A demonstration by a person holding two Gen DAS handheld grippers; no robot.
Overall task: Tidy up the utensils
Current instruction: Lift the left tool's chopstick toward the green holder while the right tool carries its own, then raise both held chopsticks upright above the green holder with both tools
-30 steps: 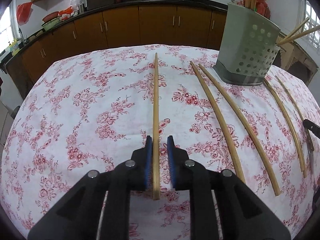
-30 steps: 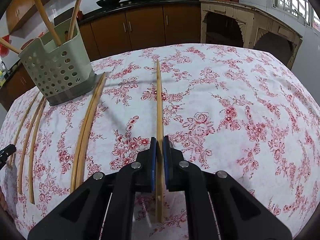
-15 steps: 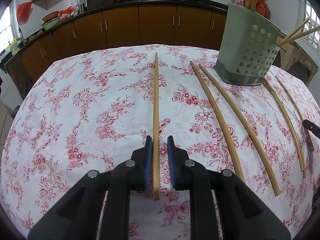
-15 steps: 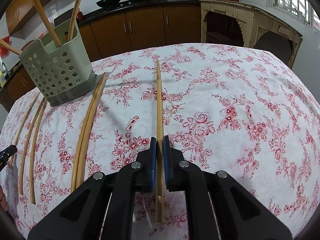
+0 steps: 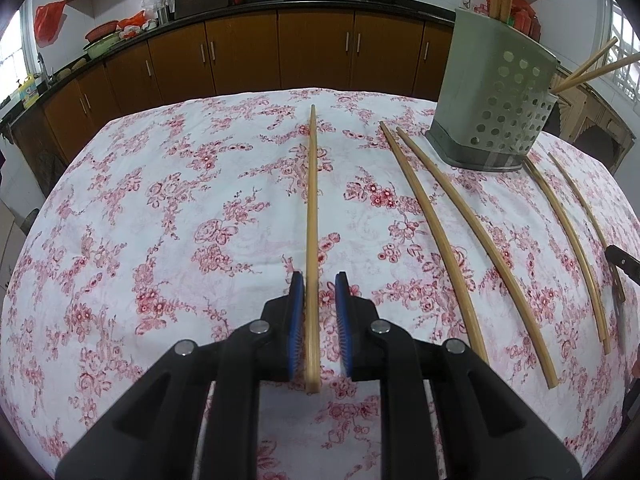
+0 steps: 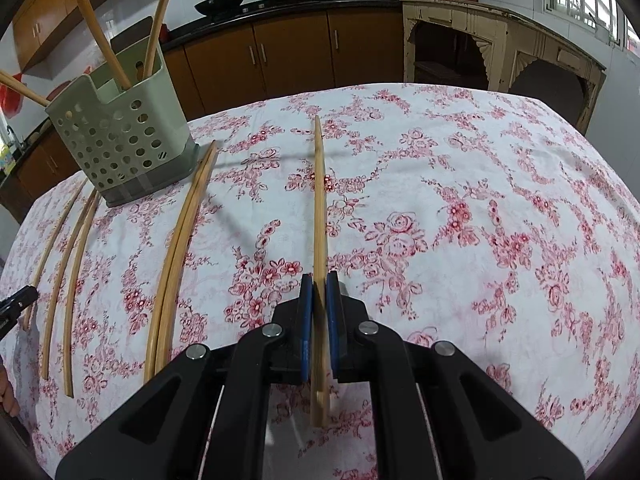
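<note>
Claw on the right (image 6: 319,292) is clenched on a chopstick (image 6: 319,208) at frame centre; left claw (image 5: 319,292) straddles its chopstick (image 5: 312,216) released, holder (image 5: 490,120) at upper right

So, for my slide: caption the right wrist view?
Right claw shut on a chopstick beside the green holder.

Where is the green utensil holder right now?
The green utensil holder stands at the table's far side, upper left in the right wrist view, beside two loose chopsticks.
</note>
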